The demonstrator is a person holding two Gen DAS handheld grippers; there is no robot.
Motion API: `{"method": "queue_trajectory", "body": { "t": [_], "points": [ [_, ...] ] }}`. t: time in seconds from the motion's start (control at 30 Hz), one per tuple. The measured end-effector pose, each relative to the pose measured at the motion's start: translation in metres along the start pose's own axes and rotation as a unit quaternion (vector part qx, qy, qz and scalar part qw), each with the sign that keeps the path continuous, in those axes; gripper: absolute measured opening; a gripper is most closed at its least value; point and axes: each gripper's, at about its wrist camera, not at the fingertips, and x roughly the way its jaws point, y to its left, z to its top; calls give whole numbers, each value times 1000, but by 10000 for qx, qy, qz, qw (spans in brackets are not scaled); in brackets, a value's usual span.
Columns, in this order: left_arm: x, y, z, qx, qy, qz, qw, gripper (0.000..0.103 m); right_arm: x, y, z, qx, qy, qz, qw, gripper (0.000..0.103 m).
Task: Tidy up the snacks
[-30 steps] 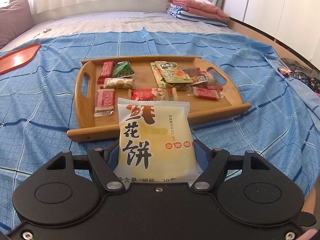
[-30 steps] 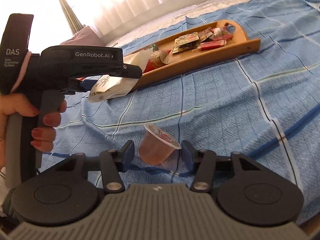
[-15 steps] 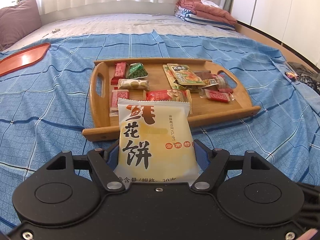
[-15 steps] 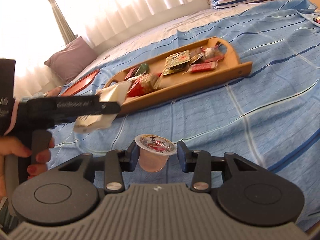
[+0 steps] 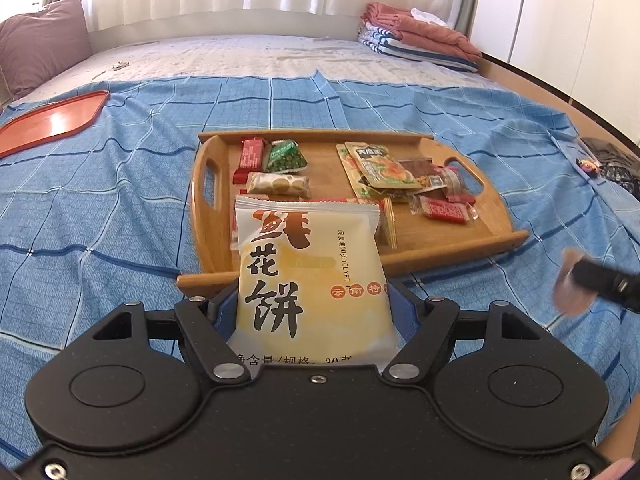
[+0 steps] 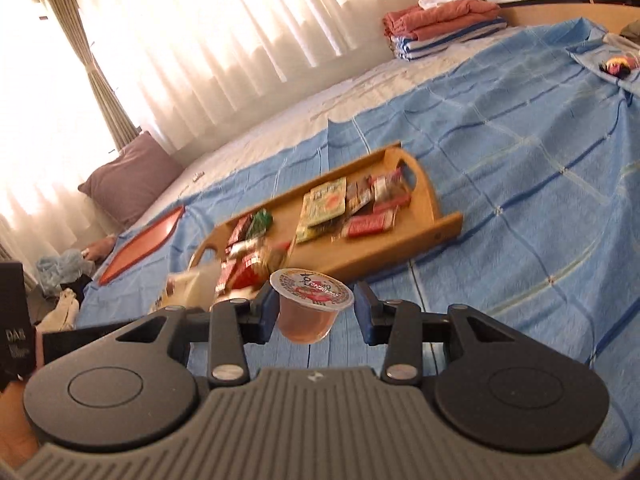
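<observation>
— Since a second ago the right gripper (image 6: 316,312) has closed on the jelly cup (image 6: 310,308) and raised it off the blue checked sheet (image 6: 520,168); the foil lid faces up.

— And the left gripper (image 5: 310,312)?

— Half-open jaws clamp the glossy flower-cake packet (image 5: 310,268), long axis pointing towards the wooden tray (image 5: 212,240); only the left view shows its print.

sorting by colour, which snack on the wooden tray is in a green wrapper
The small green packet near the tray's far left corner, beside the red bar; the others are red, orange or beige.
</observation>
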Motion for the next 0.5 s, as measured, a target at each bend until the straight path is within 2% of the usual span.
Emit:
{"method": "queue_trajectory", "body": {
  "t": [0.27, 0.5],
  "points": [
    [6, 3, 17, -128, -104, 19, 9999, 72, 7, 7, 41, -231, -161, 106, 9995, 45],
    [16, 4, 41, -167, -262, 22, 9995, 72, 29, 16, 67, -381, -191, 141, 9990, 45]
  ]
}}
